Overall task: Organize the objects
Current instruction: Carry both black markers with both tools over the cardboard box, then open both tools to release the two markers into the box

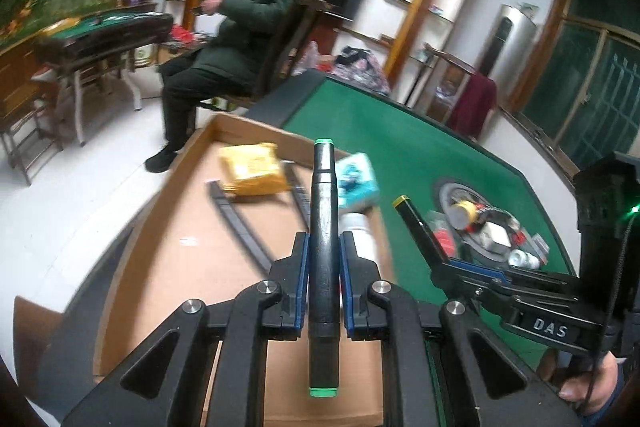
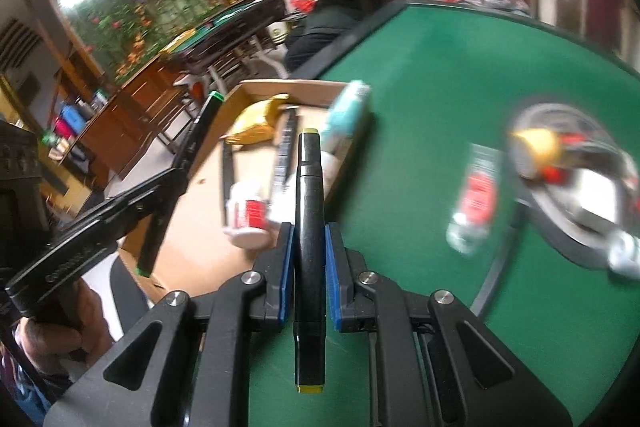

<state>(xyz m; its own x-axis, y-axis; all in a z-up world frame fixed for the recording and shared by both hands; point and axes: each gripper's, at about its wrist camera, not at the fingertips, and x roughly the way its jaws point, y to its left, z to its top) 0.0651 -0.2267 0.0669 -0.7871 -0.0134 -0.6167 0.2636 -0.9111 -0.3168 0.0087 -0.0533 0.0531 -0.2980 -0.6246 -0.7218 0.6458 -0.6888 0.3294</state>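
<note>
Green felt table [image 1: 420,155] spreads ahead and right of both grippers. Cardboard box [image 1: 192,227] sits on its left edge, directly under and ahead of the left gripper [image 1: 324,255]. Round tray [image 2: 576,227] of blurred small items lies ahead-right of the right gripper [image 2: 310,247].

In the box, ahead of the left gripper: yellow packet [image 1: 254,169], teal-white carton [image 1: 356,179] at the box's right wall, white bottle [image 1: 362,231] just right of the fingers, black strips [image 1: 240,223].

Left gripper is clamped on a black marker with green caps [image 1: 324,247], marker running along the fingers, held above the box. Right gripper is clamped the same way on a black marker with yellow caps [image 2: 309,227], above the felt just right of the box wall. Red-labelled clear bottle [image 2: 476,195] lies on the felt ahead-right of it, blurred.
</note>
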